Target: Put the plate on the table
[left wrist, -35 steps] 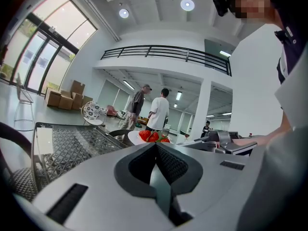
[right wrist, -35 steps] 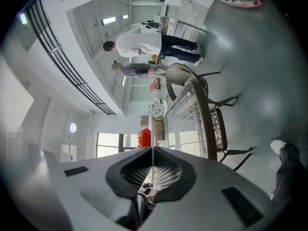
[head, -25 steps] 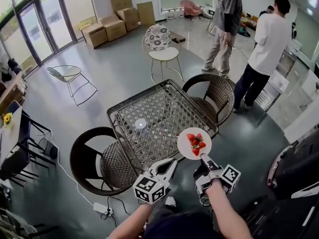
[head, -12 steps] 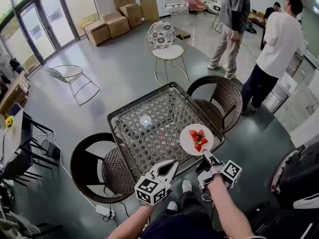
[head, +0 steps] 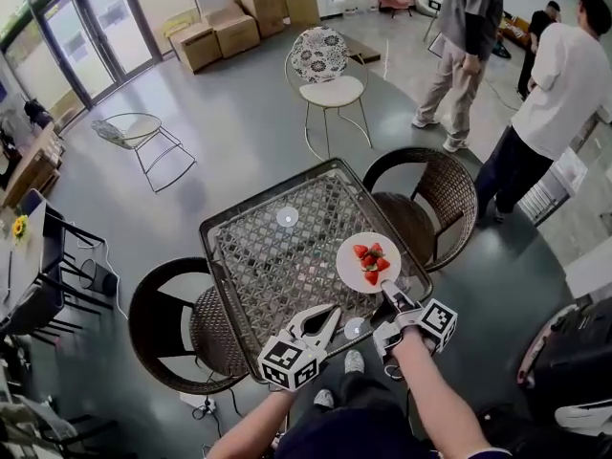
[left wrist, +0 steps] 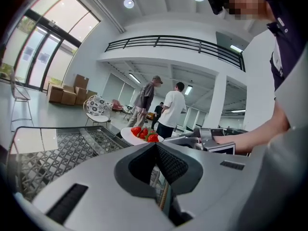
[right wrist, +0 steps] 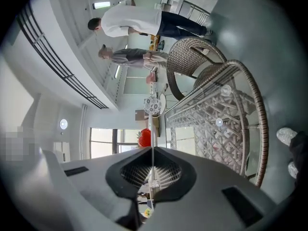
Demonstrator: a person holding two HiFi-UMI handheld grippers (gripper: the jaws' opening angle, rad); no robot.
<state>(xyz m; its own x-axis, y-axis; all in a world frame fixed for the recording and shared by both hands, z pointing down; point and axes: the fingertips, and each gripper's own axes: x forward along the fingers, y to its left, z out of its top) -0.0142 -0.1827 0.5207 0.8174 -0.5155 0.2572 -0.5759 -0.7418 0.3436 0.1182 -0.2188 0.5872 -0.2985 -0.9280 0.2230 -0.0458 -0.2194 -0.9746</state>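
Observation:
A white plate (head: 368, 261) carrying a few red strawberries (head: 369, 256) hangs level over the near right part of the glass-topped wicker table (head: 273, 256). My right gripper (head: 390, 297) is shut on the plate's near rim. In the right gripper view the plate (right wrist: 151, 125) runs edge-on out of the closed jaws, with a strawberry (right wrist: 144, 137) beside it. My left gripper (head: 330, 312) hovers at the table's near edge, shut and holding nothing. From the left gripper view the plate (left wrist: 137, 136) and the right gripper (left wrist: 192, 139) show just past its tips (left wrist: 155, 144).
Wicker chairs stand at the table's left (head: 177, 323) and right (head: 430, 189). A patterned white chair (head: 330, 70) and a wire chair (head: 143, 132) lie farther off. Two people (head: 559, 94) stand at the upper right. Cardboard boxes (head: 229, 27) line the back wall.
The right gripper has carried the plate forward, from beyond the table's near right edge to over the tabletop. The left gripper stays by the near edge.

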